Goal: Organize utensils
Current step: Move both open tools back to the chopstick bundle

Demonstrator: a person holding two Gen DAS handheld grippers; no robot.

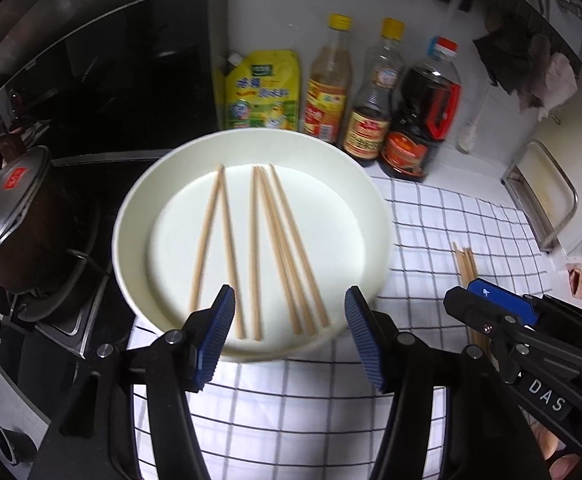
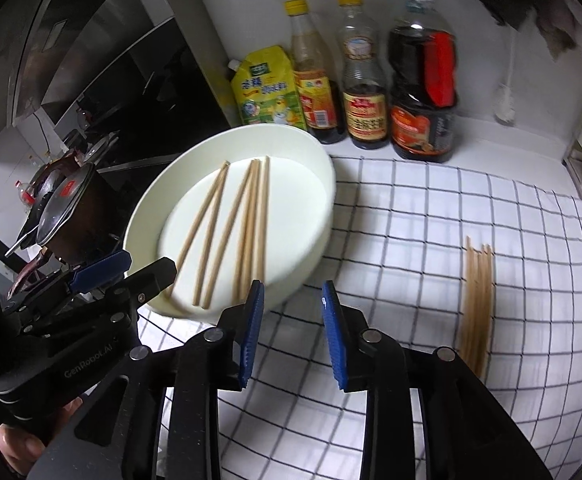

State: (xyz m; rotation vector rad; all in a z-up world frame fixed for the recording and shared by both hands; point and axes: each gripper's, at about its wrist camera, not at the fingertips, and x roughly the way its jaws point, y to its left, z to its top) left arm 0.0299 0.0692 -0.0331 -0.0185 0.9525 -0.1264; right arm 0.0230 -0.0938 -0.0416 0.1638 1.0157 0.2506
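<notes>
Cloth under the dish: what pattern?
The cloth is white with a dark grid check; clearest in the right wrist view.

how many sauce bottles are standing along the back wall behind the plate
3. A yellow-capped bottle stands beside the yellow pouch, a second yellow-capped bottle stands in the middle, and the big red-capped dark bottle is rightmost. None seems hidden.
</notes>
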